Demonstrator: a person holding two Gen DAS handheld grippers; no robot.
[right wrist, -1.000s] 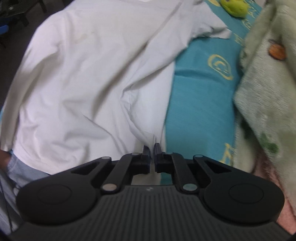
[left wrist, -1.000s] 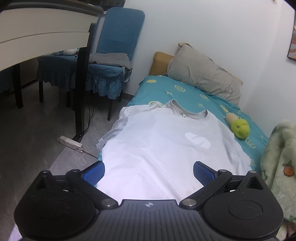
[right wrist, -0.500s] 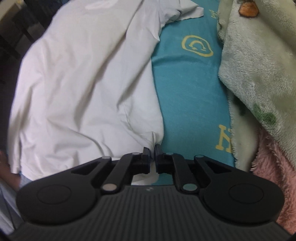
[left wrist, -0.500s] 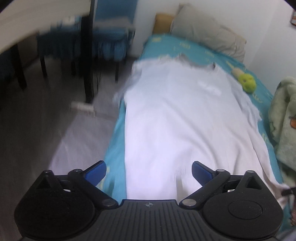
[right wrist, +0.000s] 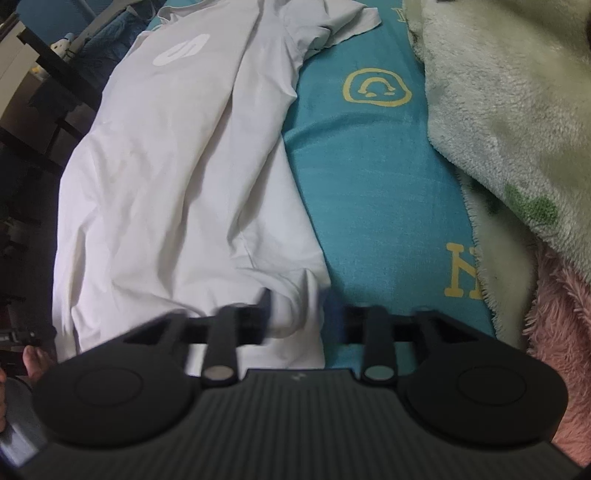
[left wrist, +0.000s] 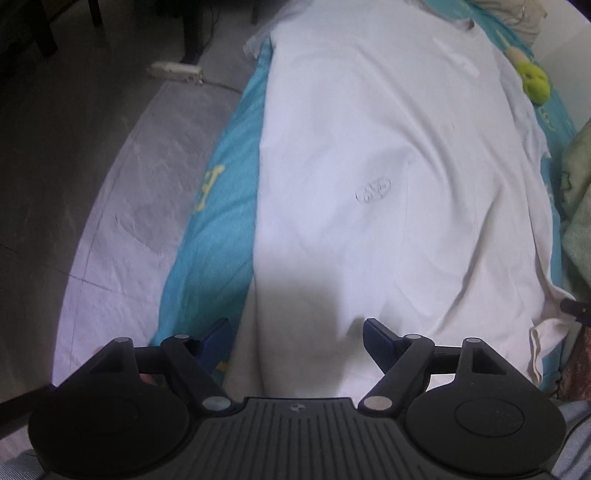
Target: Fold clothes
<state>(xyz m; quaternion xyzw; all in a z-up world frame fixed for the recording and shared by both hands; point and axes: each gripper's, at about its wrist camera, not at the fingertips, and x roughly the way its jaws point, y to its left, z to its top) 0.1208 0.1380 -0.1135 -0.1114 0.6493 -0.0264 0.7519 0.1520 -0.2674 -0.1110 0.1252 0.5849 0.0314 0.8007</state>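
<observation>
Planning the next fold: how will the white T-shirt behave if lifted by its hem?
The white T-shirt will probably drape limply; it already shows soft creases. It looks thin, so likely light. It may drag and bunch on the teal bedsheet rather than slide cleanly.

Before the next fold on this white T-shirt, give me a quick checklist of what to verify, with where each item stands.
1. Left gripper open over the hem: ok.
2. Right gripper open at the hem corner: ok, fingers apart though blurred.
3. White T-shirt flat on the bed sheet: not ok, creases run along its right side.
4. Right sleeve spread out: ok.
5. Left sleeve spread out: cannot tell.
6. Fleece blanket clear of the shirt: ok.
</observation>
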